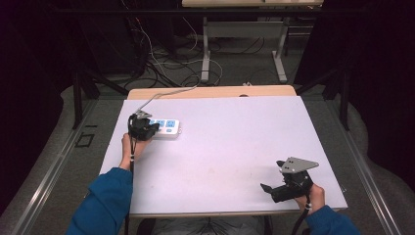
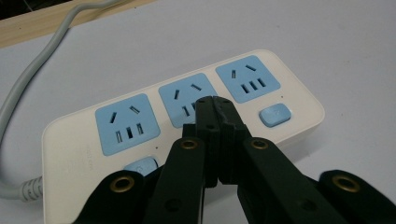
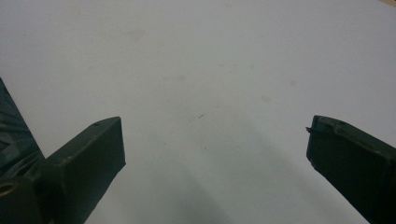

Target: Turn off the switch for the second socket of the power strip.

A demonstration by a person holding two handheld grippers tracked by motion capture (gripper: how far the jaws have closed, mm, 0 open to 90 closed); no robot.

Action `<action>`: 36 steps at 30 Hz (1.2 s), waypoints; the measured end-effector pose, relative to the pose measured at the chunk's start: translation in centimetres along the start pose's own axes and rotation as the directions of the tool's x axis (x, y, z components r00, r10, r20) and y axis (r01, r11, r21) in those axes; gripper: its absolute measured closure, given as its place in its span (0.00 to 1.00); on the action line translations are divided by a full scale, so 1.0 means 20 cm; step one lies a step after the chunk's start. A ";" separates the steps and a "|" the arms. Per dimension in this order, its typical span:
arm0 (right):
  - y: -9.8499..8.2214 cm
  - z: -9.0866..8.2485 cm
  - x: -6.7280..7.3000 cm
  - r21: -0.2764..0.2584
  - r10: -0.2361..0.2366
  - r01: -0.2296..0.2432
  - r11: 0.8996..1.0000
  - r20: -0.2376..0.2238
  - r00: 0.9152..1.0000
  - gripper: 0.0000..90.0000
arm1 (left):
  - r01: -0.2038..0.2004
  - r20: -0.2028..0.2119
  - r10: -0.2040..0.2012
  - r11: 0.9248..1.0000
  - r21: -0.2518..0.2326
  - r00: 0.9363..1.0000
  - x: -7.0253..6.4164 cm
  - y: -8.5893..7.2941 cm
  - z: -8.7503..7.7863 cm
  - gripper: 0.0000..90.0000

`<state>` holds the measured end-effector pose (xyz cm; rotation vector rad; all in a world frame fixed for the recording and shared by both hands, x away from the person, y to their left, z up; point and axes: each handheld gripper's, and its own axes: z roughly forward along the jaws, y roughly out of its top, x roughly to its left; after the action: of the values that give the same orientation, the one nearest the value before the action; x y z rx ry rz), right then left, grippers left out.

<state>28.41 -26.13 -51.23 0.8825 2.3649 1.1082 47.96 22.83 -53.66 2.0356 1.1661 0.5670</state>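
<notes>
Left gripper view: your left tongs [image 2: 215,103] are clenched, empty, tips over the power strip's [image 2: 187,116] middle socket at frame centre; your right tongs [image 3: 215,140] hang released above the white surface [image 3: 196,56].

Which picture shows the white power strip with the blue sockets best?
The left gripper view: the power strip is close, with sockets and switches sharp. The high view shows it small, partly behind the left gripper. The right gripper view faces bare table.
</notes>
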 end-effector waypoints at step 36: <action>0.00 0.00 0.00 -0.003 -0.002 0.002 1.000 0.006 1.000 0.04 | -0.045 -0.005 0.045 0.999 0.004 0.999 -0.01 -0.02 0.01 1.00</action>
<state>28.40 -26.12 -51.27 0.8816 2.3580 1.1060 47.82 22.81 -54.15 2.0696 1.1278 0.5932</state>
